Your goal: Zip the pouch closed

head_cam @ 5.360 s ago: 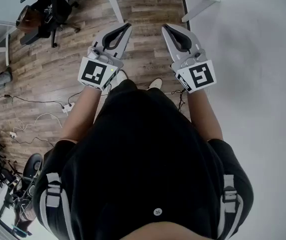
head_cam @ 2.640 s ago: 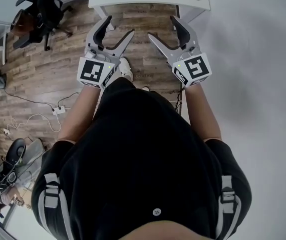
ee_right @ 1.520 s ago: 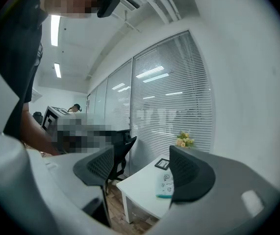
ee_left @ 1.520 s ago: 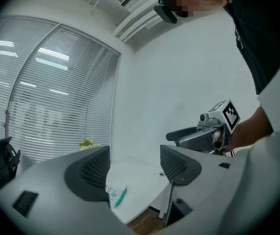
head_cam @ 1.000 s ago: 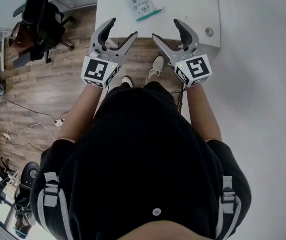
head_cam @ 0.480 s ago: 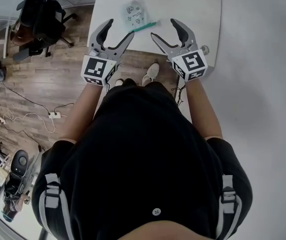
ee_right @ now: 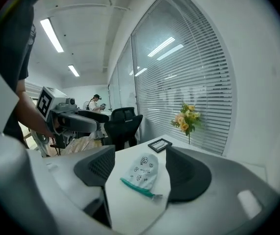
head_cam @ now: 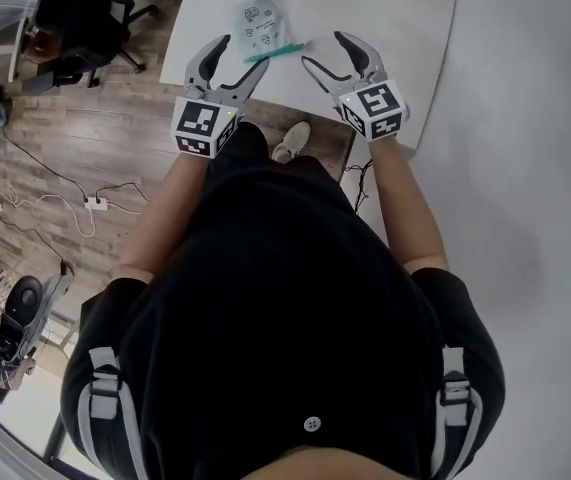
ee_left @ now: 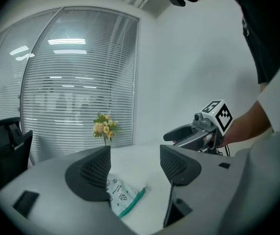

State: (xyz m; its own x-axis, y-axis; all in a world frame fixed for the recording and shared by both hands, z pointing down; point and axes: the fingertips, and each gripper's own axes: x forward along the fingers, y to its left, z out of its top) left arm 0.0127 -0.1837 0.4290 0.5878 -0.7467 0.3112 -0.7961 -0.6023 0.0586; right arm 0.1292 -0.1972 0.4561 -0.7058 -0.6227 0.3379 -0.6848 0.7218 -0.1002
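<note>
Holding both tools over the near edge of the white bench, we keep the left hand-held gripper and the right hand-held gripper released, jaws spread wide and gripping nothing. The pouch lies flat on the bench just beyond the tips and between them, touched by neither. Its green zipper strip runs along its near edge. A small dark picture frame lies farther back, and flowers stand by the blinds.
</note>
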